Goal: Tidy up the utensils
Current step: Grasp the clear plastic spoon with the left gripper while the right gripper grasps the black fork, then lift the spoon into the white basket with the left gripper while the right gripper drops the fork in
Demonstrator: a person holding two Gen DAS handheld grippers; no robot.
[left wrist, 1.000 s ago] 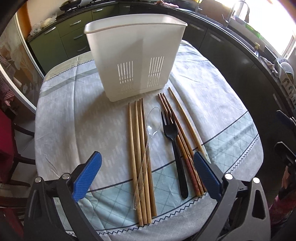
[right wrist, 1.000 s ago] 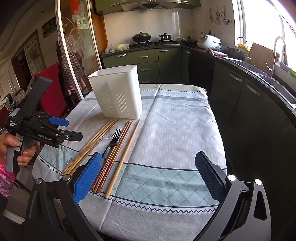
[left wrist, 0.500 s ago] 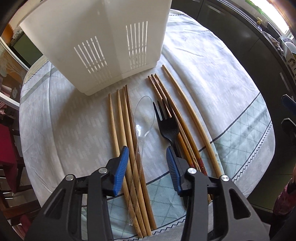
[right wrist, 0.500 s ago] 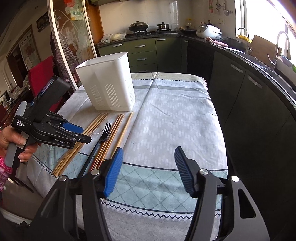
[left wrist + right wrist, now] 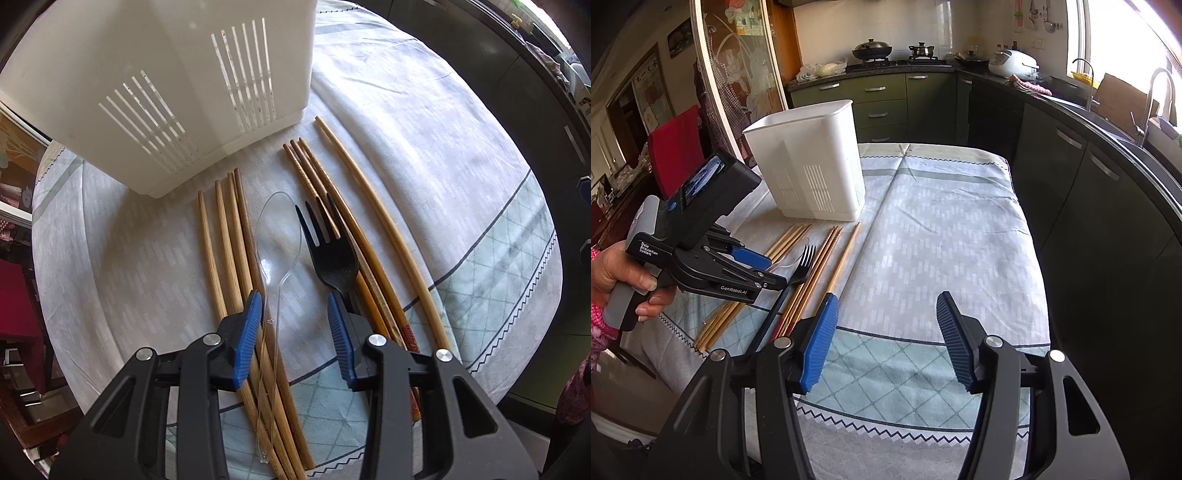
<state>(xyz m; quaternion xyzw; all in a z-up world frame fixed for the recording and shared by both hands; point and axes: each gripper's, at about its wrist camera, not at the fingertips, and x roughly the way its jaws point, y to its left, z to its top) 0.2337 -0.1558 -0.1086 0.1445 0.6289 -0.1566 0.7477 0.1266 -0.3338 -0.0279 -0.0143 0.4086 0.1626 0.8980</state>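
A white slotted utensil holder (image 5: 159,85) stands on the table; it also shows in the right wrist view (image 5: 809,166). In front of it lie a clear plastic spoon (image 5: 277,240), a black fork (image 5: 332,254), and wooden chopsticks in a left group (image 5: 225,251) and a right group (image 5: 373,229). My left gripper (image 5: 295,306) is open, low over the table, its pads on either side of the spoon's handle. It shows in the right wrist view (image 5: 757,266). My right gripper (image 5: 886,332) is open and empty above the table's near edge, right of the utensils.
The table carries a grey and teal patterned cloth (image 5: 942,236). Dark kitchen cabinets (image 5: 1071,155) run along the right side. A red chair (image 5: 676,147) stands beyond the table's left side. A sink tap (image 5: 1156,96) is at the far right.
My left gripper has dropped towards the table and narrowed its jaws around the spoon's handle. My right gripper's jaws have narrowed too, and it has shifted a little forward.
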